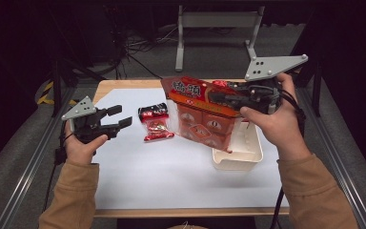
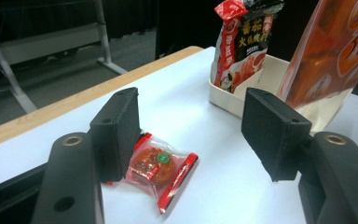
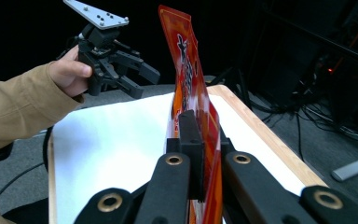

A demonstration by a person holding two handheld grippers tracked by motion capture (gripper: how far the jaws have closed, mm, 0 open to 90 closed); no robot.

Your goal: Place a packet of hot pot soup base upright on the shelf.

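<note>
My right gripper [image 1: 217,98] is shut on a large orange snack bag [image 1: 200,119] and holds it in the air above the table's right half. In the right gripper view the jaws [image 3: 200,126] pinch the bag [image 3: 186,79] edge-on. My left gripper [image 1: 123,116] hovers open at the left with nothing between its fingers. A small red packet with a clear window [image 2: 161,168] lies flat on the white sheet below its jaws [image 2: 191,116], close to the left pad. A black-and-red packet [image 1: 153,111] lies just behind it.
A white tray [image 1: 240,160] sits on the right of the sheet, partly under the hanging bag. A red-and-black pouch [image 2: 240,46] stands upright at the tray's [image 2: 223,98] near end. A wooden table edge [image 1: 124,83] borders the sheet; metal rails run along both sides.
</note>
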